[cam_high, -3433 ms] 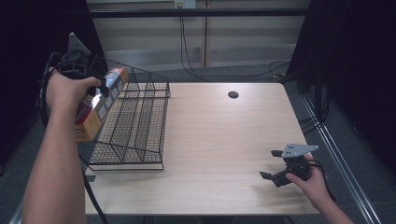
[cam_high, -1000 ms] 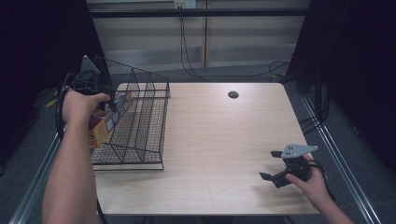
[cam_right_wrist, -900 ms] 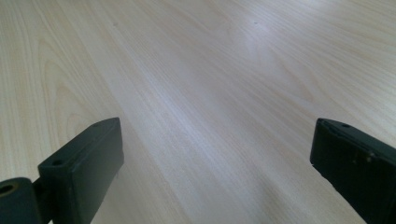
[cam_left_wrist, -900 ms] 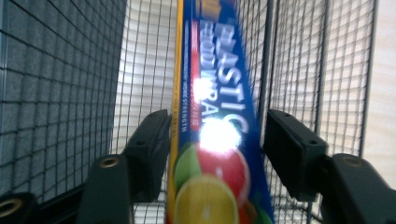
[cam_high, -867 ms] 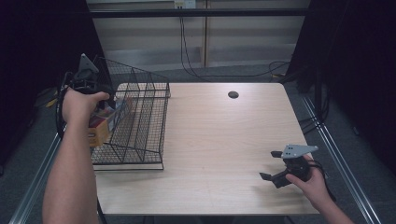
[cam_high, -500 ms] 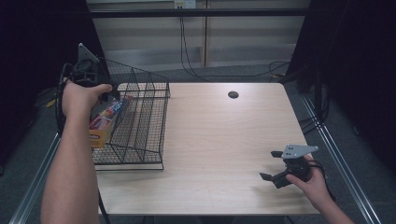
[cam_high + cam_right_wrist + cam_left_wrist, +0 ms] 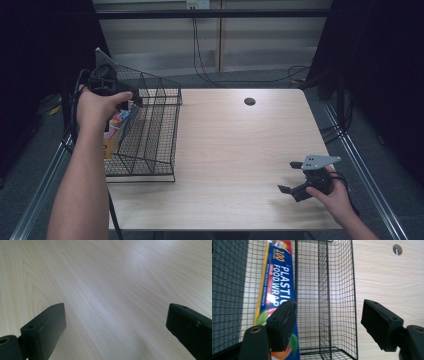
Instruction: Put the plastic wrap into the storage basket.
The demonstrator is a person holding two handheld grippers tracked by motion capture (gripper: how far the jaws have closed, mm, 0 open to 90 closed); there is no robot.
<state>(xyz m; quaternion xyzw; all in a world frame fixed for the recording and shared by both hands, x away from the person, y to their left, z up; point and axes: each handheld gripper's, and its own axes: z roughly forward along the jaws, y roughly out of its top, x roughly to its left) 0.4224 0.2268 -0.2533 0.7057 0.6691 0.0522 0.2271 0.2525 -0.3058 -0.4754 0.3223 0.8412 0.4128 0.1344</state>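
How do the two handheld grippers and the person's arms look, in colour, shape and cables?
Both grippers, left and right, are black, each with two blocky rectangular jaws and a grey three-cornered plate on top. A black cable trails from each. The pads are flat and matte, with small round holes. Both forearms are bare, with no sleeves or gloves in sight.

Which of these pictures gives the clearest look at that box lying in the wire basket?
The left gripper view: the plastic food wrap box lies along the wire basket's outer compartment, its lettering readable. The high view shows just a colourful sliver behind the person's hand. The right gripper view looks at the bare table.
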